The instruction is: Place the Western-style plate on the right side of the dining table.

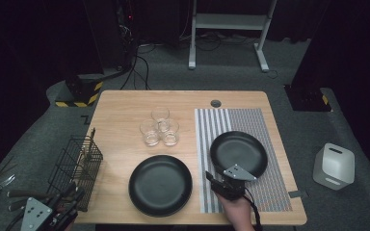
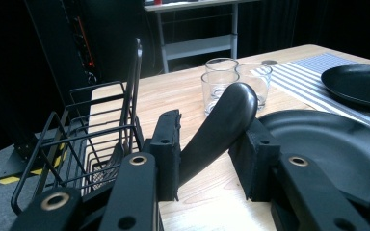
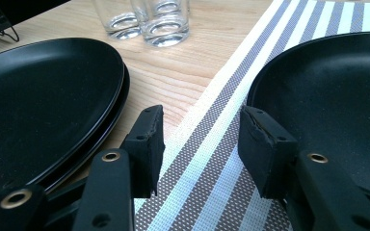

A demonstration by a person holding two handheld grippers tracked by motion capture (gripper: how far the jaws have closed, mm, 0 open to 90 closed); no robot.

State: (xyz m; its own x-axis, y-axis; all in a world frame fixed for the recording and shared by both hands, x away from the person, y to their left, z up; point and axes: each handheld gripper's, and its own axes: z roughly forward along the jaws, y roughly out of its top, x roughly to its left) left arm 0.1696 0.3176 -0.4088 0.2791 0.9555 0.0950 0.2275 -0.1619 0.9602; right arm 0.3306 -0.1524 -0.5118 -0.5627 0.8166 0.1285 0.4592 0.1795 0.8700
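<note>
Left gripper [image 2: 207, 159] clamps a black utensil handle [image 2: 221, 127] by the table's left-edge wire basket [image 2: 84, 144], to lift it out. Right gripper [image 3: 200, 144] half open, empty, poised over the placemat [image 3: 212, 159].

Wooden worktop [image 1: 120, 108]: three glasses [image 1: 160, 127], striped mat [image 1: 250, 120] under one black plate [image 1: 238, 151], another plate [image 1: 160, 184], possibly stacked, wire basket [image 1: 77, 166] at left edge.

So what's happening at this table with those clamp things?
A person works a gripper in each hand over a wooden table. The left gripper has closed on a black utensil handle, beside a wire basket. The right gripper hangs open over the striped placemat, next to a black plate. A second black plate and three glasses sit nearby.
</note>
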